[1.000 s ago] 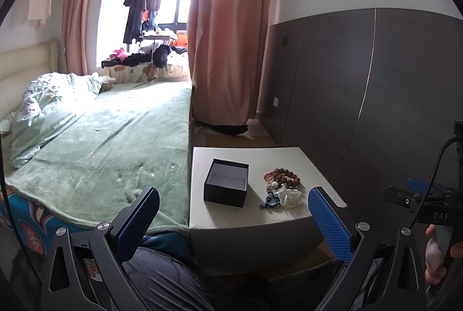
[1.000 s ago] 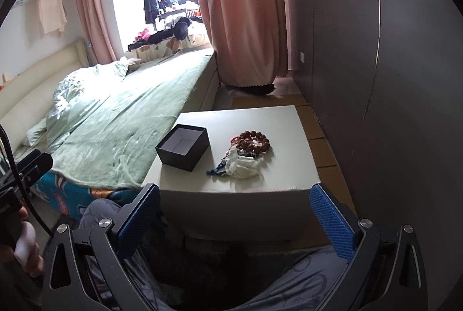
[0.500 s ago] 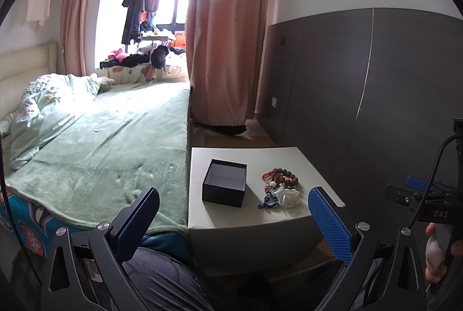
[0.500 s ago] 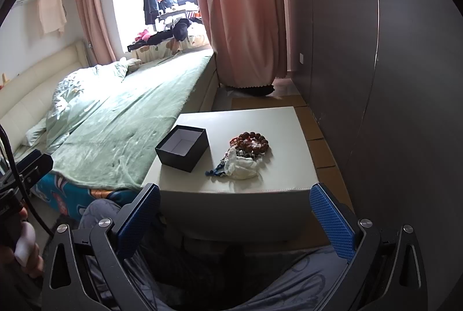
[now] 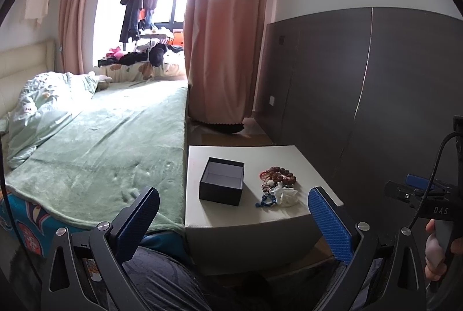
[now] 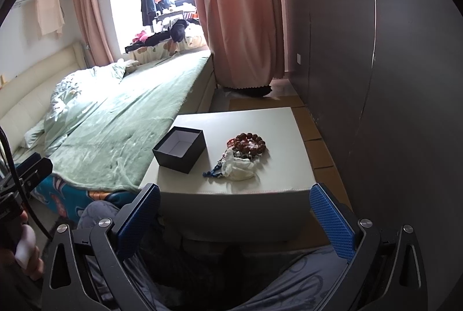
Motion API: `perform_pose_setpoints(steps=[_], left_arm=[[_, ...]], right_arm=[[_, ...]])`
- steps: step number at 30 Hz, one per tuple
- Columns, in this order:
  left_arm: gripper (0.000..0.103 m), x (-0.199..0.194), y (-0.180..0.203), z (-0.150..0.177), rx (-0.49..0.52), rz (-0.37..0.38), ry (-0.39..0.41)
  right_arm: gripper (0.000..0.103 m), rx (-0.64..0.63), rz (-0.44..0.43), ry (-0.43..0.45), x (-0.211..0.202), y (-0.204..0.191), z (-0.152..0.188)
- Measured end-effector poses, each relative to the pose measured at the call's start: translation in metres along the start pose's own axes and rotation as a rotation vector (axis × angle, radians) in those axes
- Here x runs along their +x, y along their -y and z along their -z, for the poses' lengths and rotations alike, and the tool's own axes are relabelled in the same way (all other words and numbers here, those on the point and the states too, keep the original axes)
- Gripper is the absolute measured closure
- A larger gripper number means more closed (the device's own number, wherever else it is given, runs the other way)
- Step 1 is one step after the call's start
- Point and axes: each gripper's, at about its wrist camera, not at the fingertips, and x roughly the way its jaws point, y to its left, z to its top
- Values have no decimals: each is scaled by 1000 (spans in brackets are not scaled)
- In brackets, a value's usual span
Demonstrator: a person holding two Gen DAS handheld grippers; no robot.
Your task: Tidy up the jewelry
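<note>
**K:** On the white side table (image 6: 260, 180), what's laid out?

**R:** Black open box (image 6: 180, 149) on the bed side, lid off, pale inside, nothing visible in it. Just beside it, toward the dark wall panel (image 6: 390, 65), the jewelry pile: brown bead bracelet (image 6: 250, 142) at the far end, white cloth pouch (image 6: 241, 167) nearer, blue bead strand (image 6: 214, 171) sticking out on the box side. Pile pieces touch each other; pile and box sit apart.

**K:** Left tool?

**R:** Left gripper (image 5: 234, 219) has its jaws spread wide, nothing between the blue pads. Held back from the table, near edge of the table showing in the gap.

**K:** Right?

**R:** Right gripper (image 6: 235, 212) same, fingers parted and bare, short of the table's front edge. Person's hand (image 5: 437, 250) on its handle shows in the left view.

**K:** Surroundings?

**R:** Bed with green blanket (image 5: 101, 143) against the table's left side, pink curtain (image 5: 225, 36) behind.
</note>
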Motion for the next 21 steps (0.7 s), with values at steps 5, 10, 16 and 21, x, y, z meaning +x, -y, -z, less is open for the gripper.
perform_pose_setpoints(steps=[5, 10, 16, 21], left_arm=[[1, 6, 2, -1, 5, 7, -7], [1, 20, 3, -4, 12, 12, -26], [1, 47, 6, -10, 17, 32, -59], [1, 75, 14, -11, 45, 53, -95]], right_arm=[[0, 1, 3, 2, 1, 4, -3], [0, 13, 2, -4, 7, 11, -6], [0, 35, -2, -22, 24, 22, -7], [0, 84, 1, -40, 45, 42, -8]])
